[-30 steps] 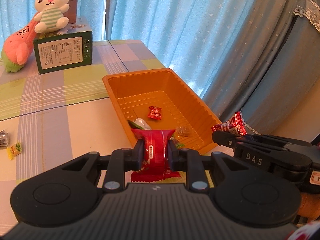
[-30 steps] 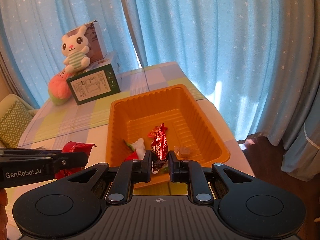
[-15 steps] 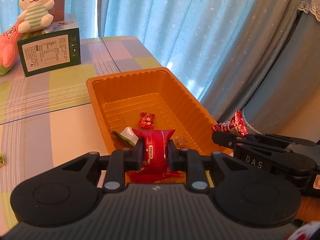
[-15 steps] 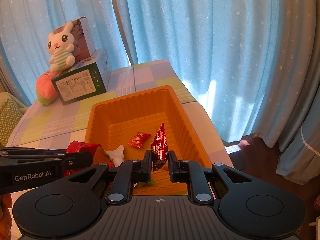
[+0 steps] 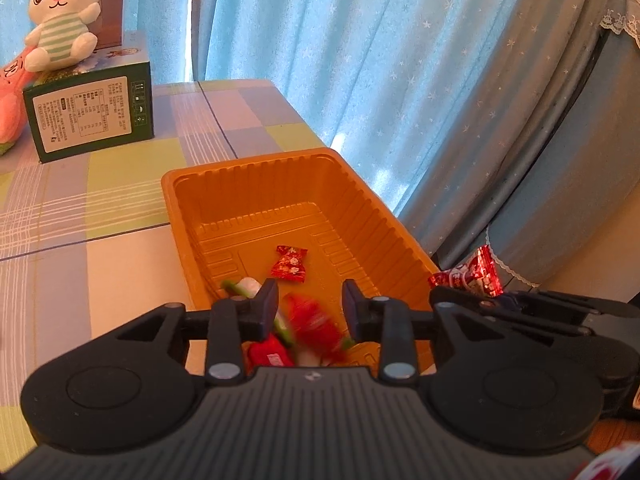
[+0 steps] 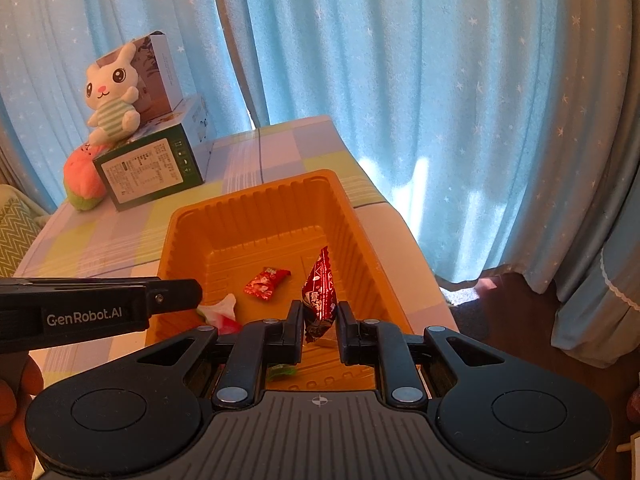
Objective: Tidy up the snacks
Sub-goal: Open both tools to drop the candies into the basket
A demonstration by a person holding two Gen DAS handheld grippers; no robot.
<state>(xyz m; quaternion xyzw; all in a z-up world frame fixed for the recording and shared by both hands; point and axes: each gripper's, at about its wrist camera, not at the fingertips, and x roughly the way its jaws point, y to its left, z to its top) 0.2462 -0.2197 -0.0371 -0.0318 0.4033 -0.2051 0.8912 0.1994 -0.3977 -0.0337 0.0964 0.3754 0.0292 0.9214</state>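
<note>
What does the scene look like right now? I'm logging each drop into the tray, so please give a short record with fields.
left tool: open, over the tray's near end
released item: blurred red packet between its fingers, seemingly dropping
right tool: shut on dark red sachet, above the tray
tray: orange, on the checked table
already in tray: red wrapped candy, white-green candy
background: plush rabbit on green box

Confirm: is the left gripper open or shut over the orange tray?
Open. The left gripper has its jaws spread with a clear gap, and a blurred red packet is below them, loose over the orange tray.
</note>
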